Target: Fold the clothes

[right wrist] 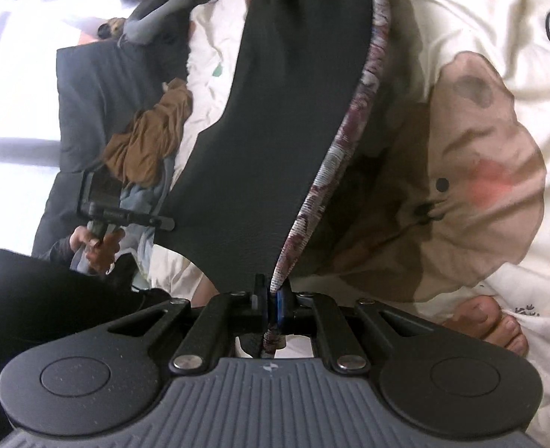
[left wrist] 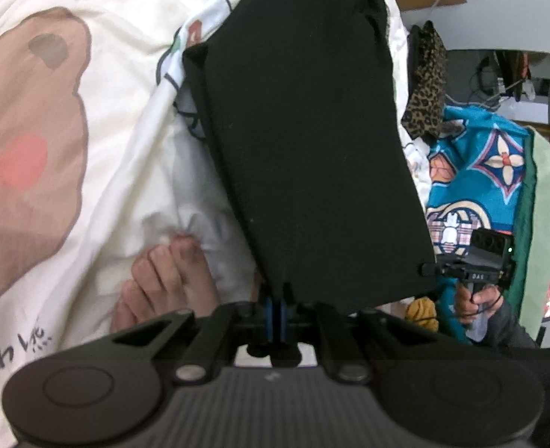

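Above a cream bedcover (left wrist: 125,156) printed with a brown bear, a black garment (left wrist: 312,142) is held hanging, its lower edge stretched between the two grippers. One corner is pinched in the pressed-together left gripper (left wrist: 275,298), and the edge with patterned trim (right wrist: 334,156) is clamped in the right gripper (right wrist: 271,298). Bare toes (left wrist: 163,272) are seen on the cover, and bright clothes (left wrist: 476,171) are heaped beside it.

The black garment (left wrist: 312,142) runs off the top edge in both views and hides the bed (left wrist: 107,186) behind it, while the bear print (left wrist: 24,156) is cut at the left edge.
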Action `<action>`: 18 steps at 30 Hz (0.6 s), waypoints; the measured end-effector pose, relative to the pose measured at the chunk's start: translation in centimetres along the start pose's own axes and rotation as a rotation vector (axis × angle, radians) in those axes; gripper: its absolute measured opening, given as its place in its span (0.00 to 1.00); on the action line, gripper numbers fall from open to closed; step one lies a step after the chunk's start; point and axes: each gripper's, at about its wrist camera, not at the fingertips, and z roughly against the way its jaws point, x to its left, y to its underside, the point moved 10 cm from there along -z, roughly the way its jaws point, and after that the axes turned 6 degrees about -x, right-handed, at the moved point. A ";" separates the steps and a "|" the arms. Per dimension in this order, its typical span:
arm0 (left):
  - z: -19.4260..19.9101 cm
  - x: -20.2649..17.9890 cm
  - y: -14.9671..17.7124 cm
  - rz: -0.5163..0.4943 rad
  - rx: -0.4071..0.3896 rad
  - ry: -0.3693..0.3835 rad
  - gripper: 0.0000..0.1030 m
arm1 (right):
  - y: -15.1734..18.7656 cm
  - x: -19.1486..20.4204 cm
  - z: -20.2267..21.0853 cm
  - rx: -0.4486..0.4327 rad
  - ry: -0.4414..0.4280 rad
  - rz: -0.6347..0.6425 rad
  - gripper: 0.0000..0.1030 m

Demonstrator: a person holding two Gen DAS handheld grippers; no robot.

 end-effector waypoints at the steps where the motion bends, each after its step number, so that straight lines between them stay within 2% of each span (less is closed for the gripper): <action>1: 0.0 0.1 -0.2 0.012 -0.008 0.006 0.04 | -0.1 -0.1 0.1 -0.006 0.003 -0.006 0.02; 5: -1.3 -0.6 -1.6 0.037 -0.047 0.017 0.04 | -0.9 -0.8 0.6 -0.046 0.004 -0.030 0.02; 12: -1.1 -1.3 -5.1 0.070 -0.144 0.065 0.04 | -2.8 -1.4 0.9 -0.136 0.019 -0.062 0.02; 18: -1.0 -1.4 -8.0 0.119 -0.247 0.105 0.04 | -4.8 -3.7 1.9 -0.281 0.022 -0.186 0.03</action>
